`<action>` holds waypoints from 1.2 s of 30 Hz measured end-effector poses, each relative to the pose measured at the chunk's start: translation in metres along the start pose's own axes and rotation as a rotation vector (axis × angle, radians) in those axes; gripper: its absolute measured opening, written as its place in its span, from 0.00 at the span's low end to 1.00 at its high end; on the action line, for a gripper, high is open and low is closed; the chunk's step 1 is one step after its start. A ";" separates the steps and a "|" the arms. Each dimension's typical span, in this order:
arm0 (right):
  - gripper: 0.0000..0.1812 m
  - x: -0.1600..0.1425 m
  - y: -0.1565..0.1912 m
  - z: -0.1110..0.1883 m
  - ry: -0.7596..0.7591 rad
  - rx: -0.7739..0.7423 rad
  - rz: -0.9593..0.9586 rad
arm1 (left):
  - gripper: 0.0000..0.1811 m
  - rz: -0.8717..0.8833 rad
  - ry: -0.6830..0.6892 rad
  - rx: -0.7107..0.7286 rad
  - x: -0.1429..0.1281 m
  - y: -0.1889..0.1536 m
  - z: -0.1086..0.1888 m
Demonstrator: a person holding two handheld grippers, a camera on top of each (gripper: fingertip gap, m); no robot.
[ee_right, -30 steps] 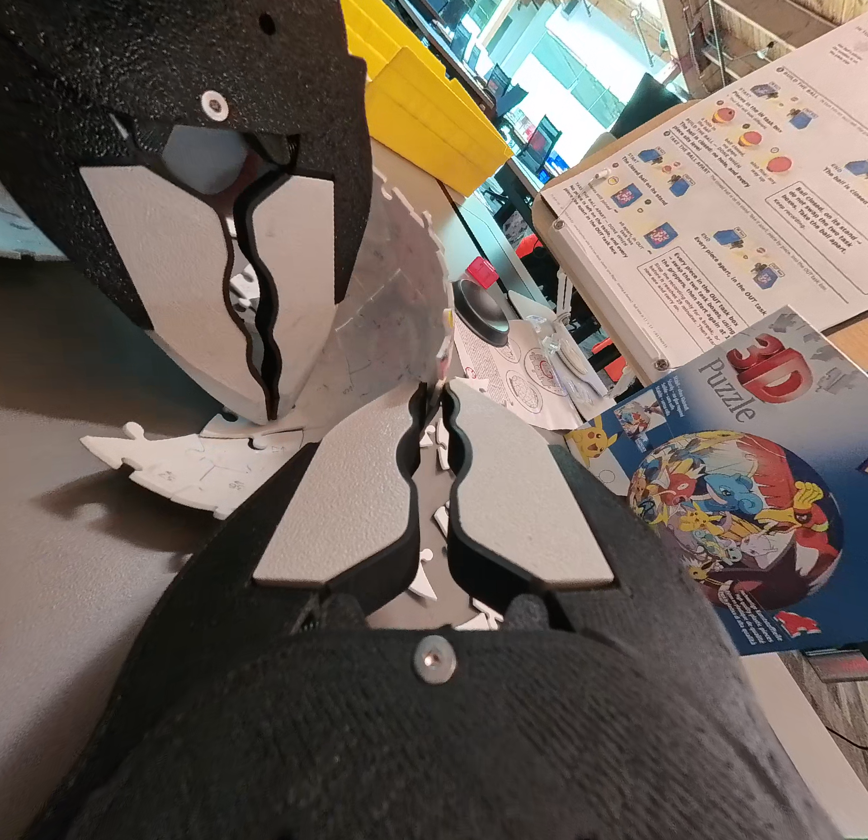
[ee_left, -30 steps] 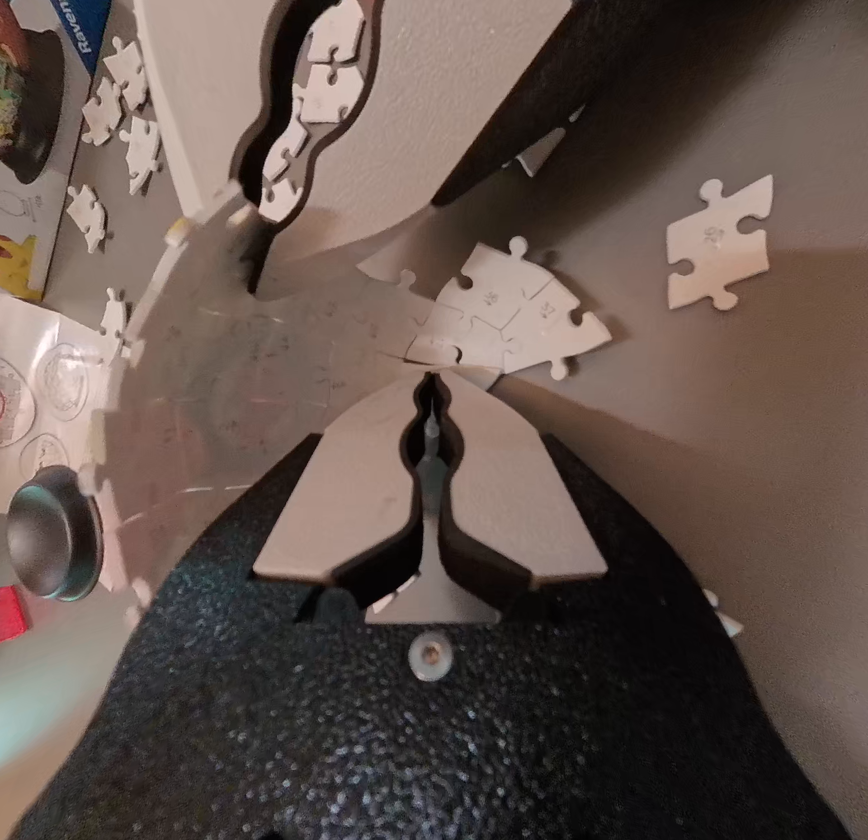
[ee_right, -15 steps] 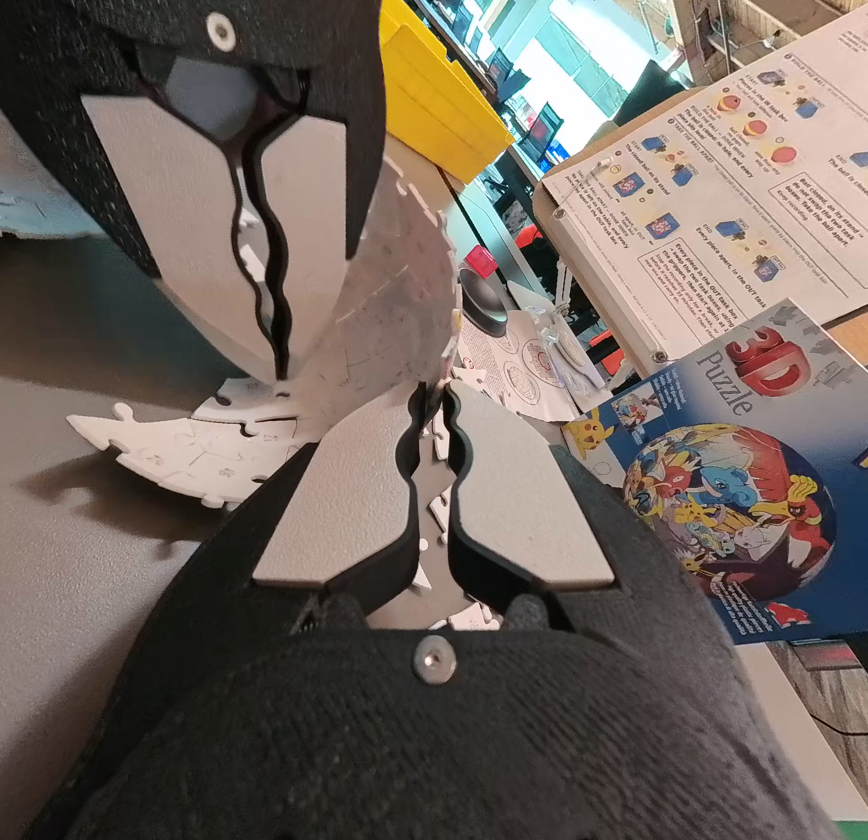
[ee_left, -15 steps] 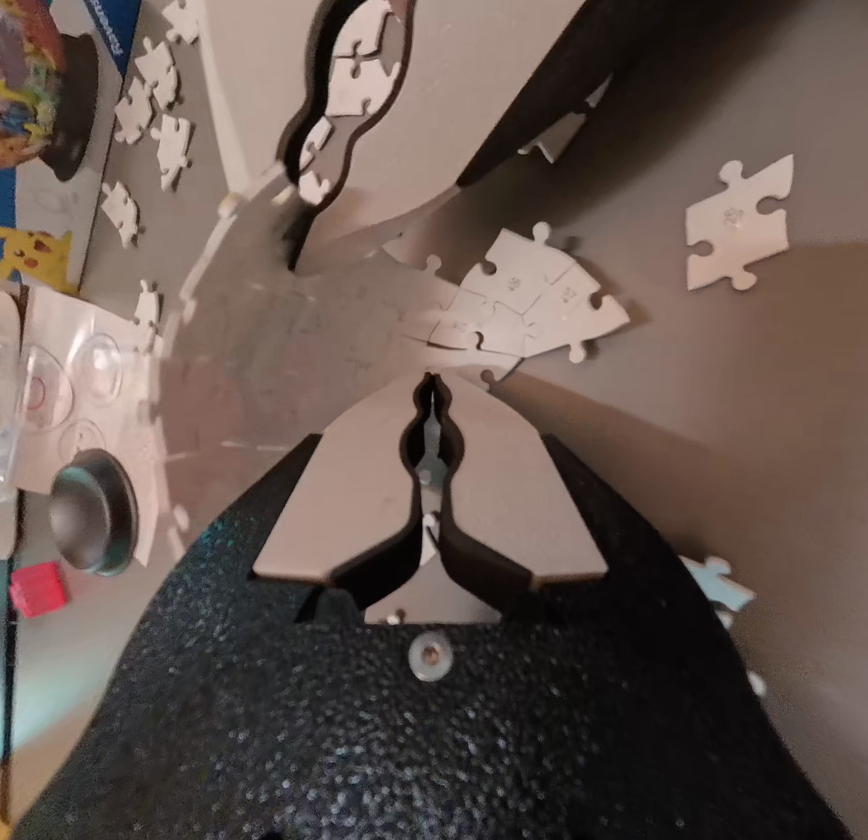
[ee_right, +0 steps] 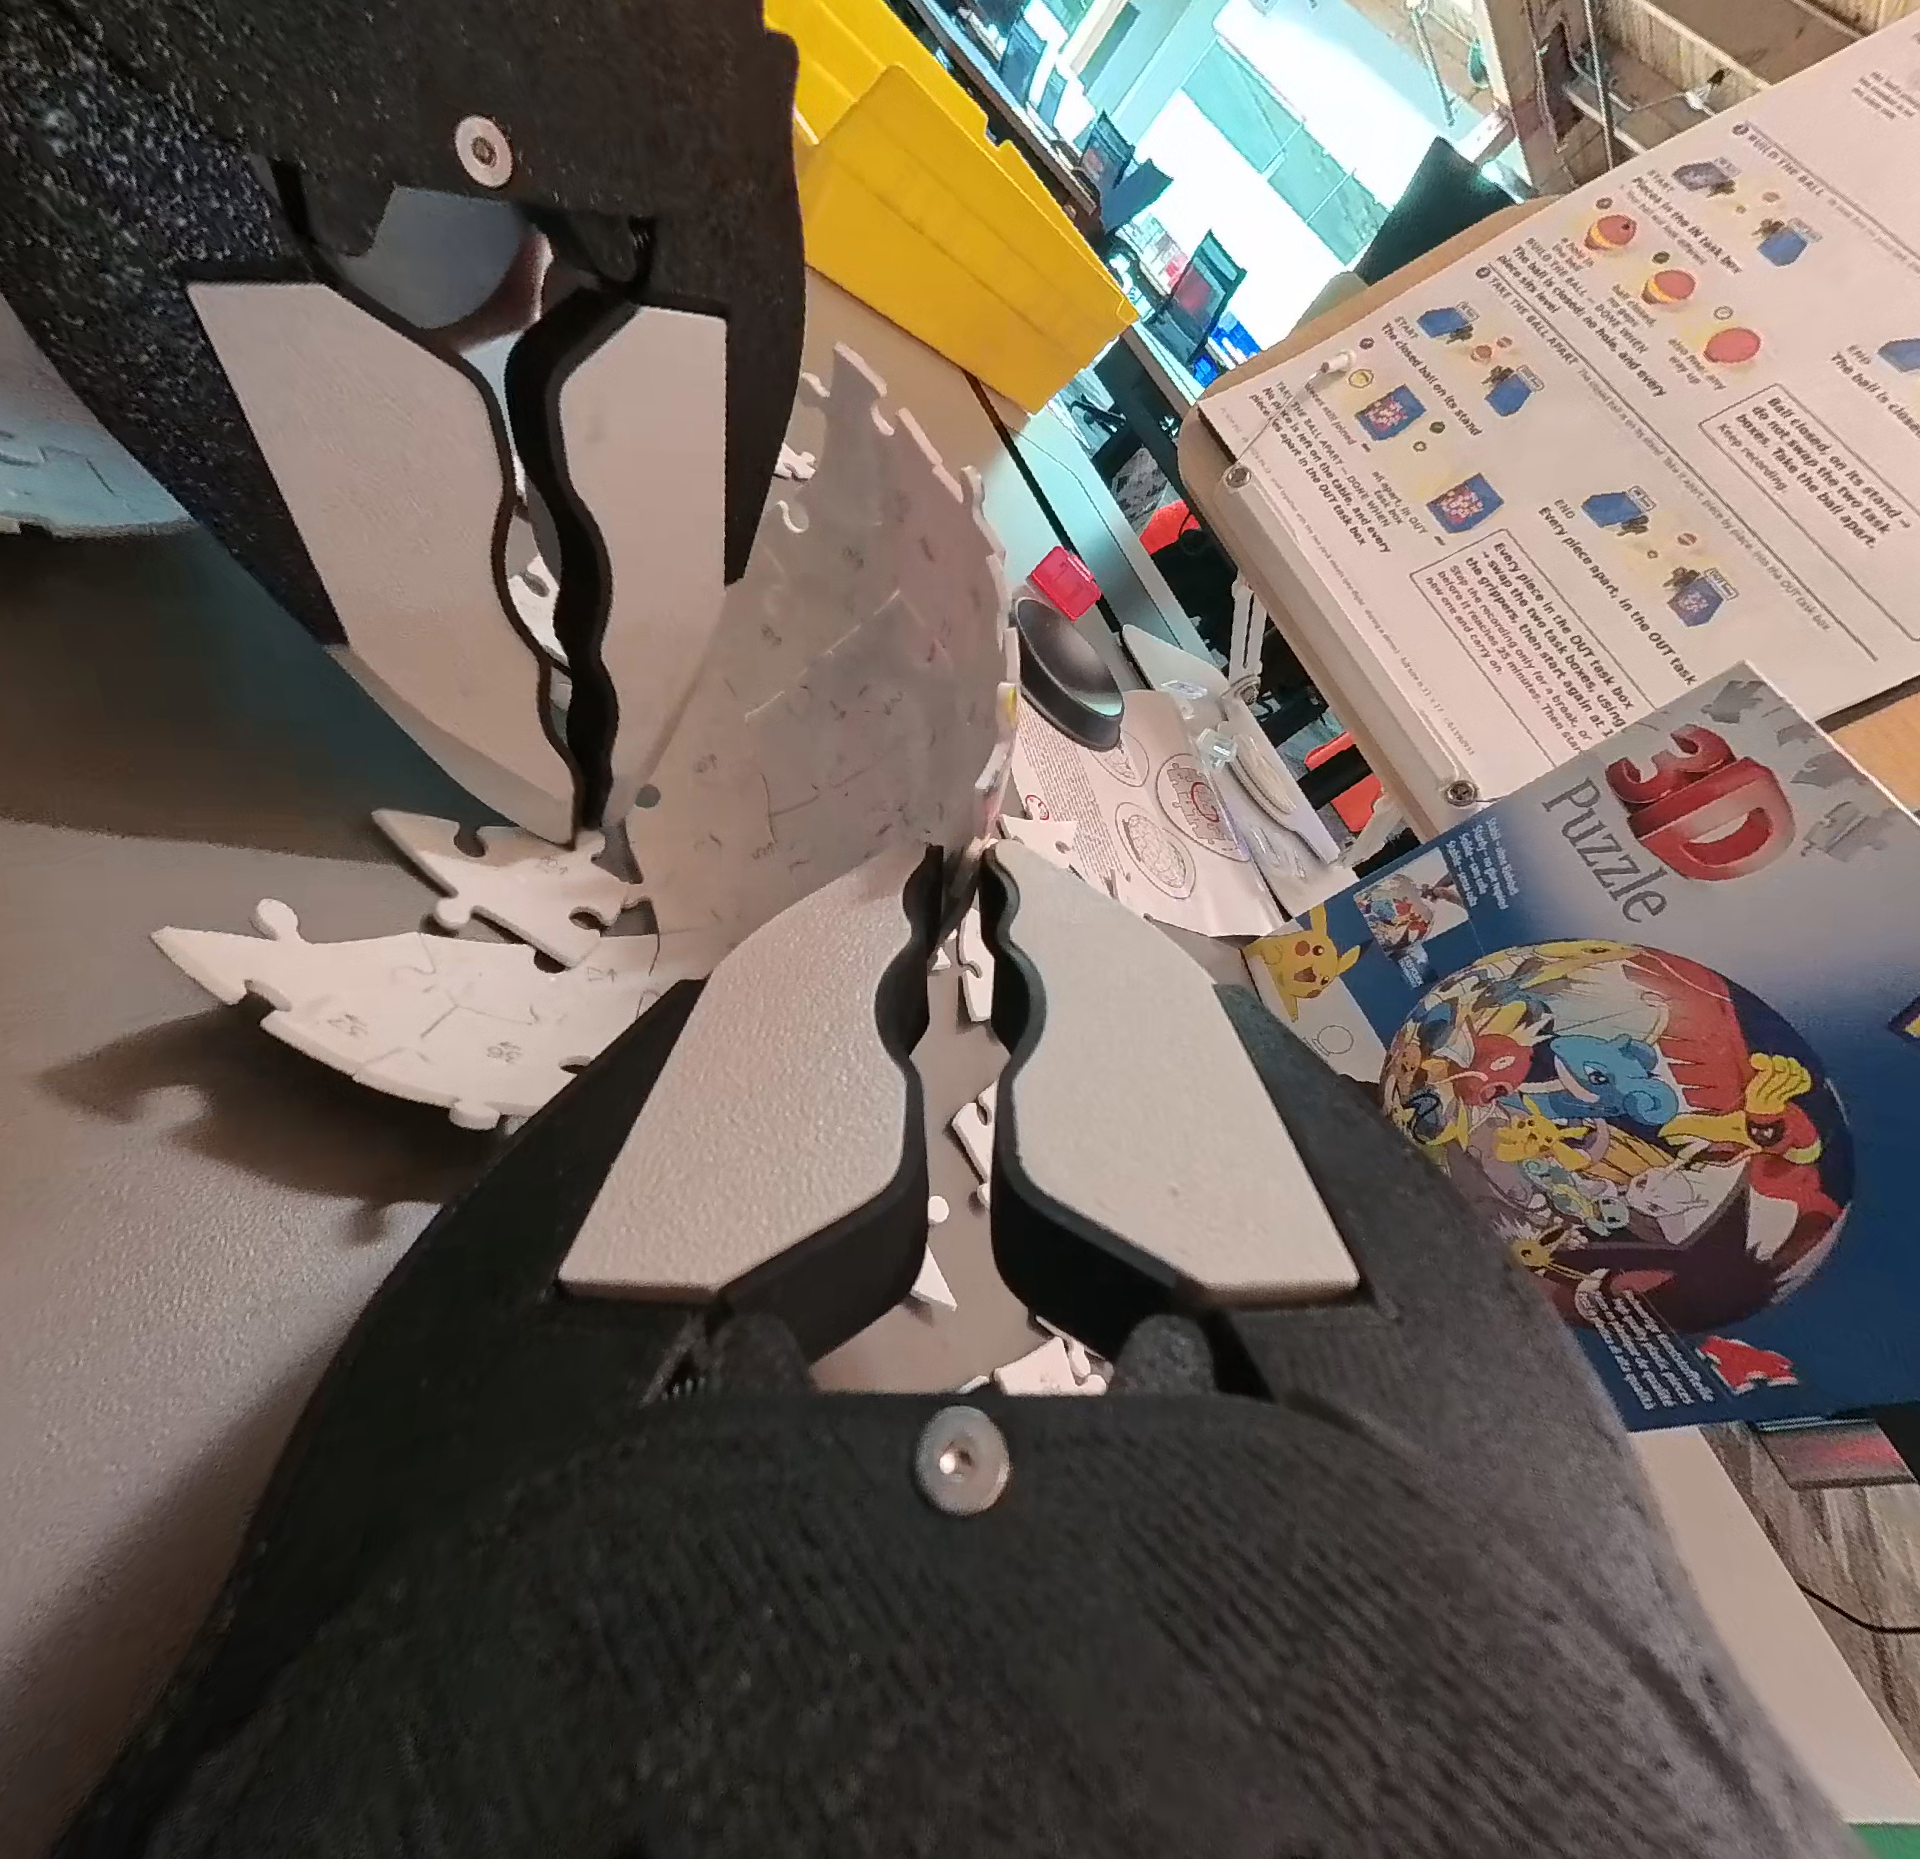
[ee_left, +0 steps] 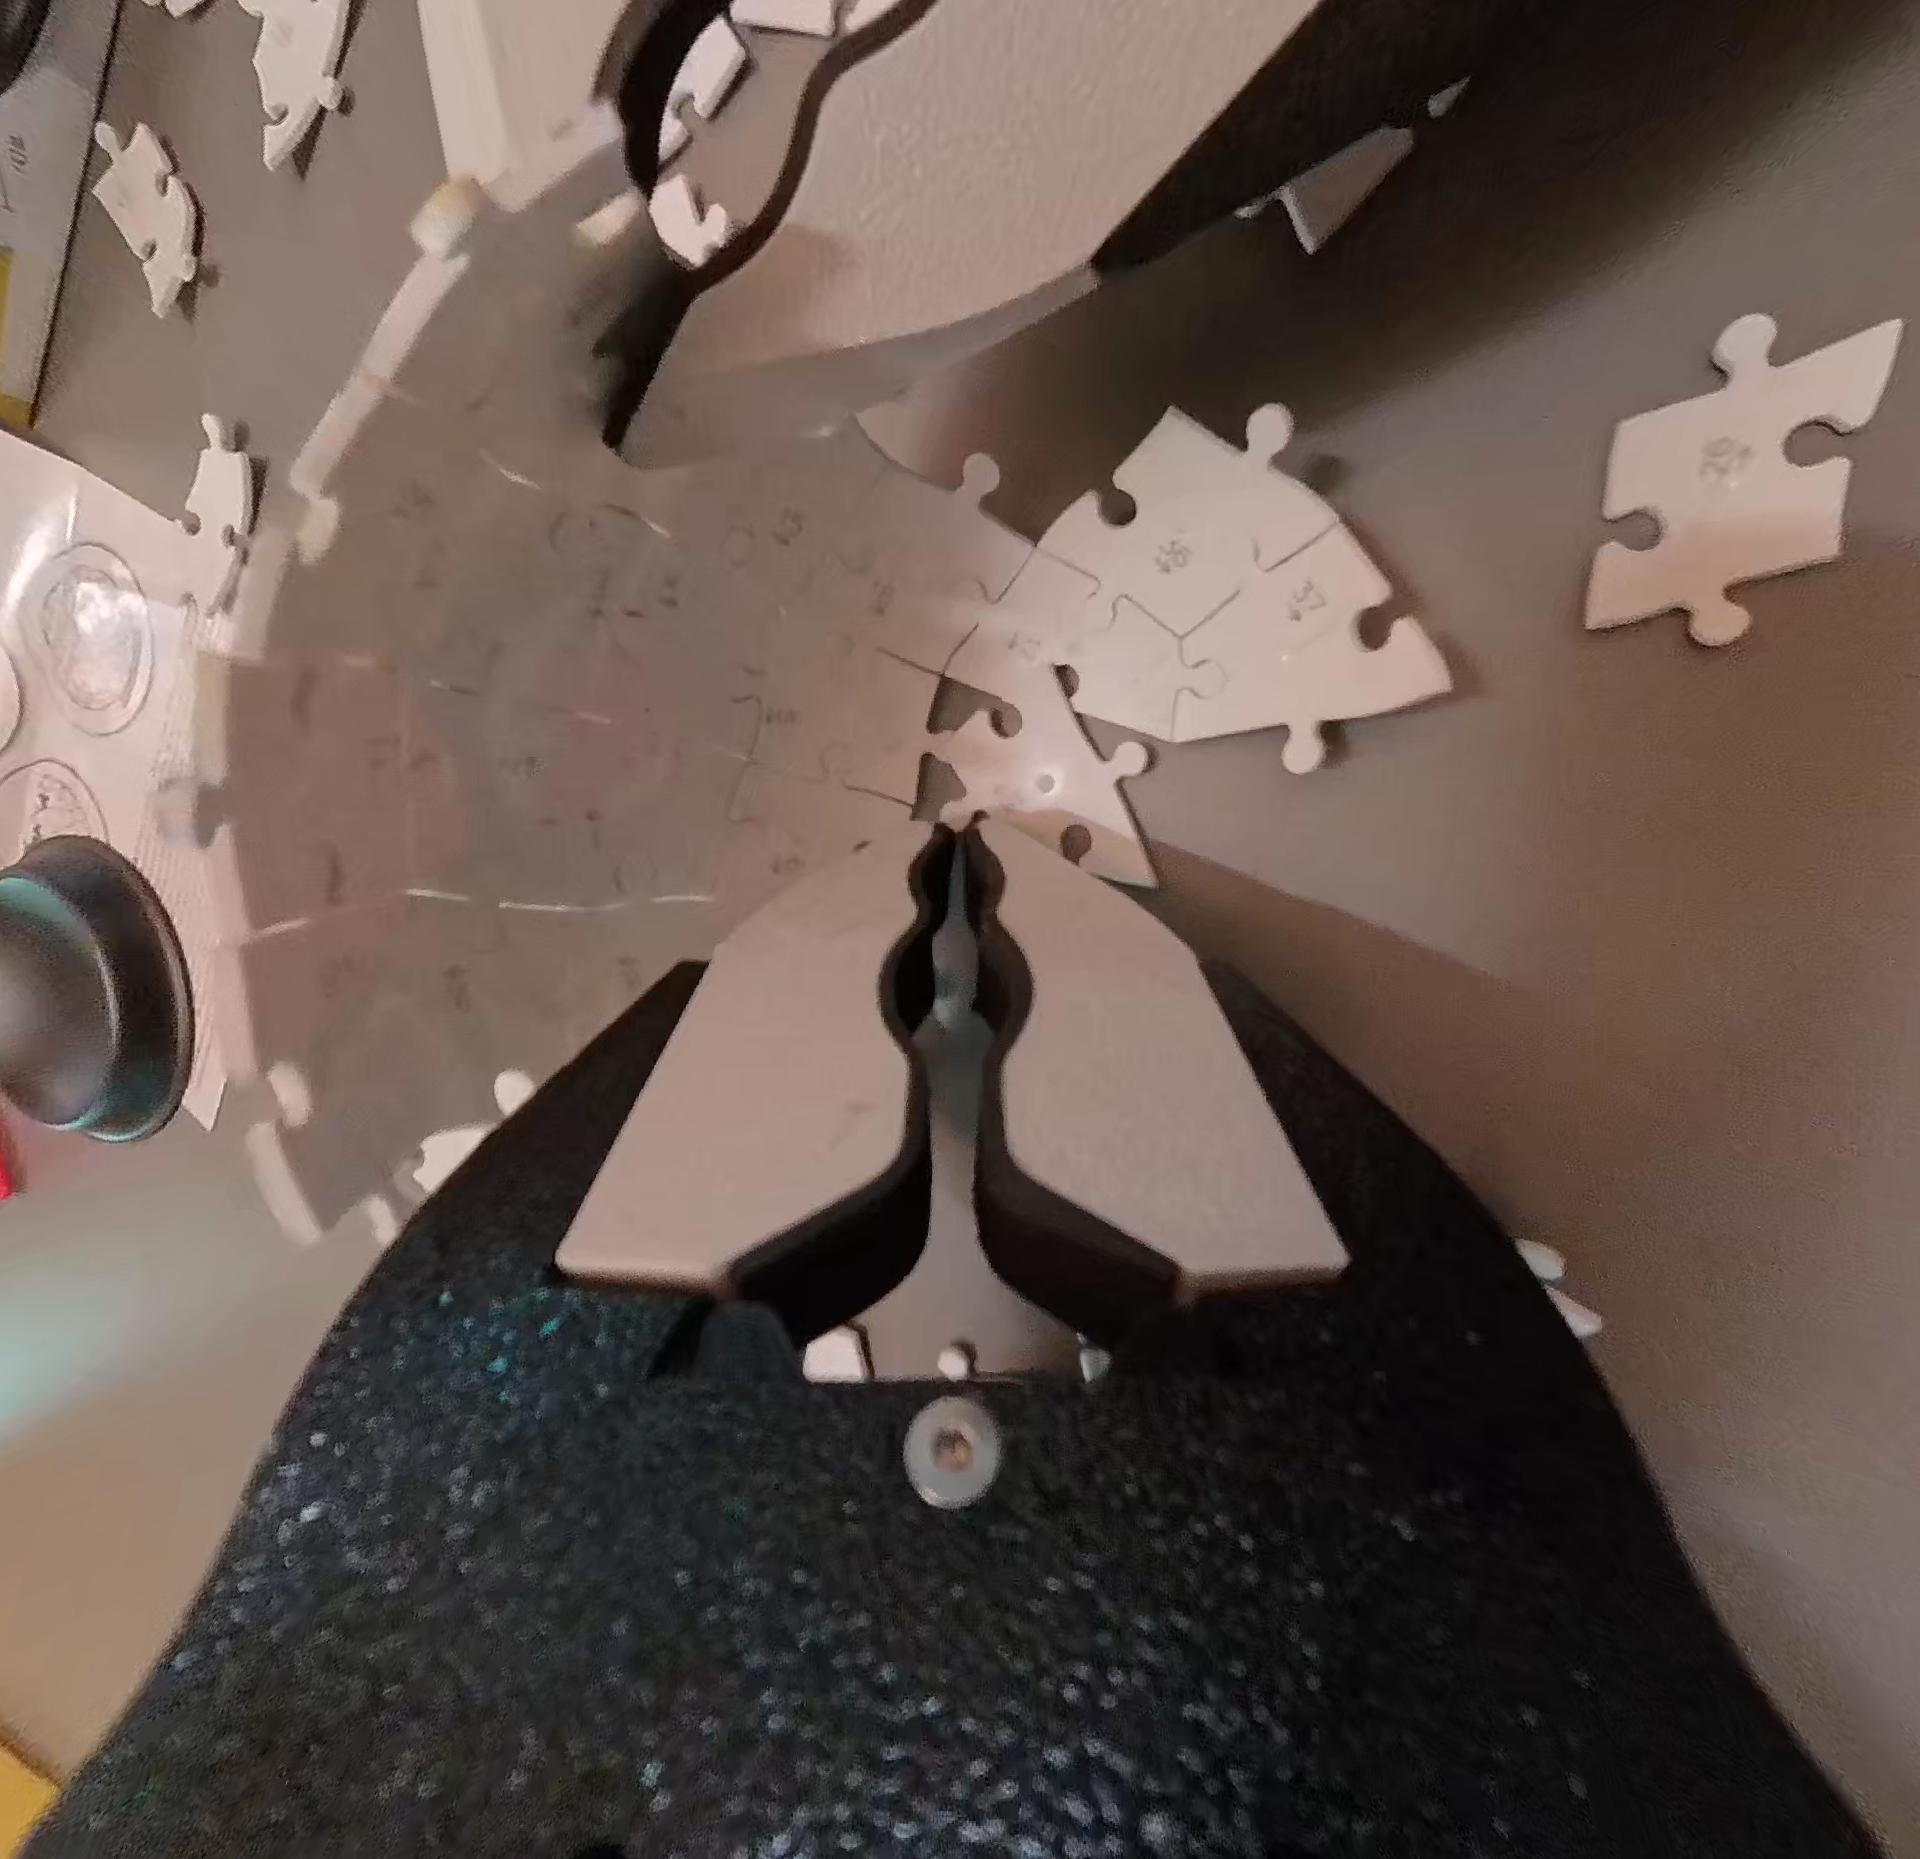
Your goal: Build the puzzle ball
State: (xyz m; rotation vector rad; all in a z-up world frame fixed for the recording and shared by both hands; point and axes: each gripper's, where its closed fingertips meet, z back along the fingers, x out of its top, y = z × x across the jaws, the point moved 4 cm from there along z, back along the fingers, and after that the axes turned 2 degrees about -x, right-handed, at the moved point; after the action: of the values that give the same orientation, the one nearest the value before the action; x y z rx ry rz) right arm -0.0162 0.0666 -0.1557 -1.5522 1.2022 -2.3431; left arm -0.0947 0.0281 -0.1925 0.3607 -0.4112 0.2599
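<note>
Both tools are on the shell (ee_left: 540, 729), the curved, half-built part of the ball, white inner side toward the left camera. My left tool (ee_left: 958, 845) is clamped on its edge; the rim runs back between the fingers. In the left view the shell fans out to 9–10 o'clock of the tips. My right tool (ee_right: 951, 879) has its fingers drawn nearly together at the tips; it looks pinched on the shell's far rim, but I can't tell for sure. In its view the shell rises toward 11 o'clock.

Key relation: a flat cluster (ee_left: 1236, 614) of joined pieces lies on the surface (ee_left: 1558, 926) at about 1 o'clock of the left tips, just beside the shell's lower edge. A wedge piece (ee_left: 1039, 770) sits between them, seam visibly gapped. Left tool is nearer. A loose piece (ee_left: 1735, 490) lies at 2 o'clock, well apart.

My read: that seam needs closing next.
</note>
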 end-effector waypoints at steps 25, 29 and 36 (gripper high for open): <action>0.04 0.001 0.000 0.000 -0.003 0.001 -0.002 | 0.05 0.099 0.027 -0.017 0.006 -0.019 0.005; 0.04 0.001 0.000 0.000 -0.004 0.001 -0.002 | 0.06 0.107 0.024 0.002 0.007 -0.017 0.004; 0.04 0.001 0.000 0.000 -0.005 0.001 -0.002 | 0.07 0.116 -0.012 0.015 0.012 -0.014 0.009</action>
State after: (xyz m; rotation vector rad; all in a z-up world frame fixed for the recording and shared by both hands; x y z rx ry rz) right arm -0.0167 0.0662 -0.1552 -1.5586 1.1982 -2.3399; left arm -0.0820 0.0139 -0.1840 0.3541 -0.4432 0.3742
